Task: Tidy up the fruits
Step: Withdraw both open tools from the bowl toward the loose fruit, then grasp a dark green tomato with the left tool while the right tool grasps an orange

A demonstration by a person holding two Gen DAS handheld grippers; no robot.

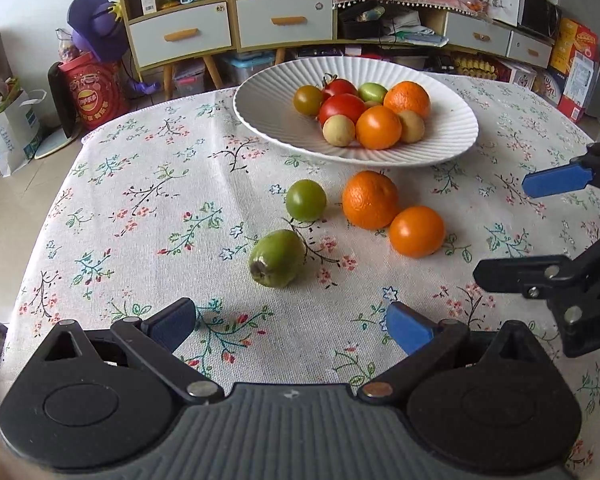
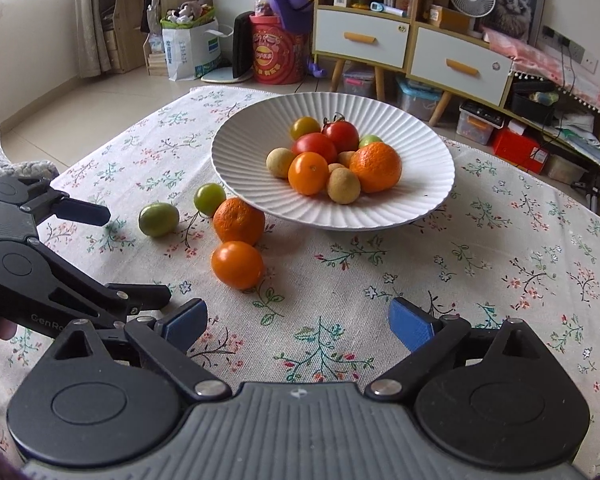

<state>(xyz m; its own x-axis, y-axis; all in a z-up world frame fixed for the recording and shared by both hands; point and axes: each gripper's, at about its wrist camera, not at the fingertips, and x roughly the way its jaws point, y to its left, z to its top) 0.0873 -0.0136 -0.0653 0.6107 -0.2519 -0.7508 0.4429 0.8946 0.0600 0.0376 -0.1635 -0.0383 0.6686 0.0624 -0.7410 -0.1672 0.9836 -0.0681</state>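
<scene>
Left hand-held gripper (image 1: 290,326) and right hand-held gripper (image 2: 298,324) are both showing matte black linkages, silver pivot screws, blue fingertip pads (image 1: 410,328), ribbed grey bases; "GenRo" lettering is showing on one arm

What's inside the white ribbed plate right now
The white plate holds a pile of fruit: two oranges, two red tomatoes, an olive-yellow tomato, pale yellowish fruits, and a green one mostly hidden behind the pile.
</scene>
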